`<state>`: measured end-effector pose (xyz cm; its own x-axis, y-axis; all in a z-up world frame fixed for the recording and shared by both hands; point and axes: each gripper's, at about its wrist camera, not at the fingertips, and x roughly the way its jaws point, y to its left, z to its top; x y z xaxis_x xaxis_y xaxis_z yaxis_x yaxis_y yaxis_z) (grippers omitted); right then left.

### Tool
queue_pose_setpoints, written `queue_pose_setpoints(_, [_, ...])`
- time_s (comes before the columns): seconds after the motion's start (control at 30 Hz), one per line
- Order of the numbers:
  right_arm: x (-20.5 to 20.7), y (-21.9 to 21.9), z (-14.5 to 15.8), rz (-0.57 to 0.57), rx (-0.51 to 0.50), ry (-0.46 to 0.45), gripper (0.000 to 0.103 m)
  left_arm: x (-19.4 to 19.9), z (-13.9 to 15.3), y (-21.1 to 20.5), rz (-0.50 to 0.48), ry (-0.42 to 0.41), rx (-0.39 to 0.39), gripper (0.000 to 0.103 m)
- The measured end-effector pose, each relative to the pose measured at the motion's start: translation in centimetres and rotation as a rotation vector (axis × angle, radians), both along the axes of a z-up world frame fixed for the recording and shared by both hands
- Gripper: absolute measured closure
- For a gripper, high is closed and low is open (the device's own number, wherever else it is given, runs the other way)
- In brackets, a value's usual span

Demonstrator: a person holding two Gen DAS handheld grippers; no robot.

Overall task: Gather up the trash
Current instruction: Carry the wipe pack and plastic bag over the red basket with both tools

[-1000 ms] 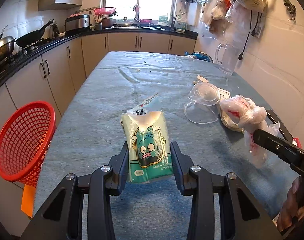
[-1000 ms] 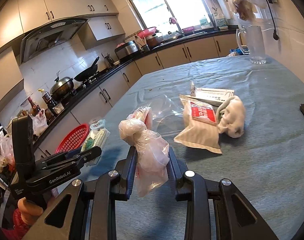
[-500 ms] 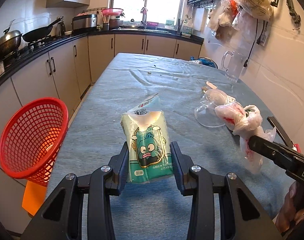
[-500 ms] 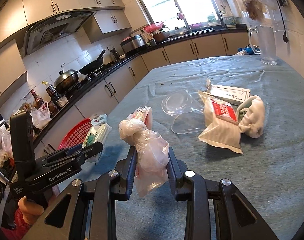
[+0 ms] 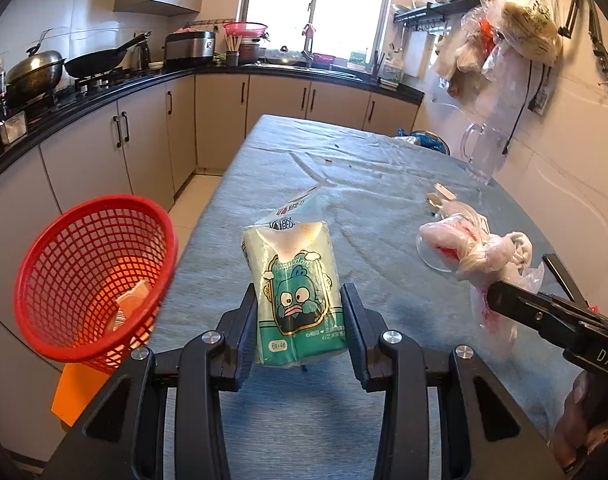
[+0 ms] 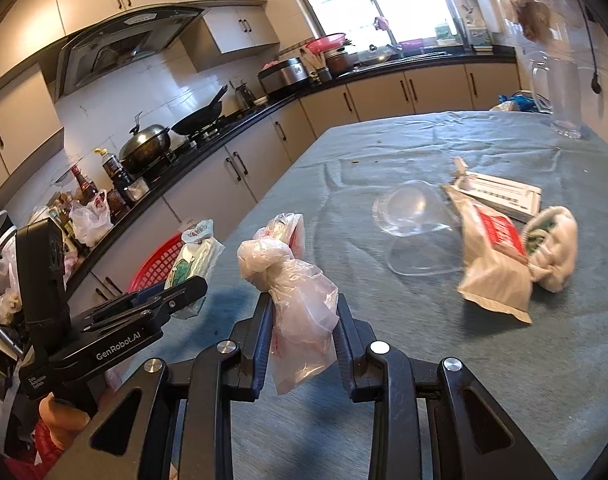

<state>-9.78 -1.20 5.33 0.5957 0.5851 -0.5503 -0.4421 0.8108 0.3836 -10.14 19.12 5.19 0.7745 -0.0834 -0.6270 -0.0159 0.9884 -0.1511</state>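
Both grippers loaded with trash above the blue-grey cloth-covered table [image 5: 363, 184], beside the red plastic mesh basket [image 5: 92, 276].

Left gripper [image 5: 300, 320] clamped on a green tissue packet printed with a cartoon face [image 5: 296, 292], held upright off the table, just right of the basket. Right gripper [image 6: 304, 320] clenched on a knotted, crumpled translucent plastic bag with red print [image 6: 300, 296], also lifted clear. Lying on the table farther back: a clear plastic dome lid [image 6: 411, 224], a beige pouch with a red label [image 6: 491, 256], a flat white carton [image 6: 499, 196], a wadded white-and-green bag [image 6: 551, 248]. Some flat scrap in the basket, not identifiable.
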Motion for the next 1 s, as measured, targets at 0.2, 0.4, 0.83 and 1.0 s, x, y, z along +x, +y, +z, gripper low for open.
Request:
queue_pose_setpoints(0.2, [0.5, 2.9, 0.6, 0.054, -0.008, 0.002, 0.072, -0.3, 0.5, 2.5, 0.043, -0.016, -0.015, 0.065])
queue_pose_setpoints(0.4, [1.3, 5.9, 1.5, 0.096, -0.017, 0.000, 0.072, -0.4, 1.2, 5.0, 0.087, -0.030, -0.024, 0.065])
queue_pose_setpoints(0.83, [3.3, 12.8, 2.7, 0.193, -0.034, 0.008, 0.072, -0.4, 1.2, 11.9, 0.200, -0.040, -0.047, 0.065])
queue_pose_setpoints(1.0, [4.0, 15.5, 2.9, 0.227, -0.044, 0.018, 0.072, -0.5, 1.0, 14.8, 0.246, -0.037, -0.051, 0.065])
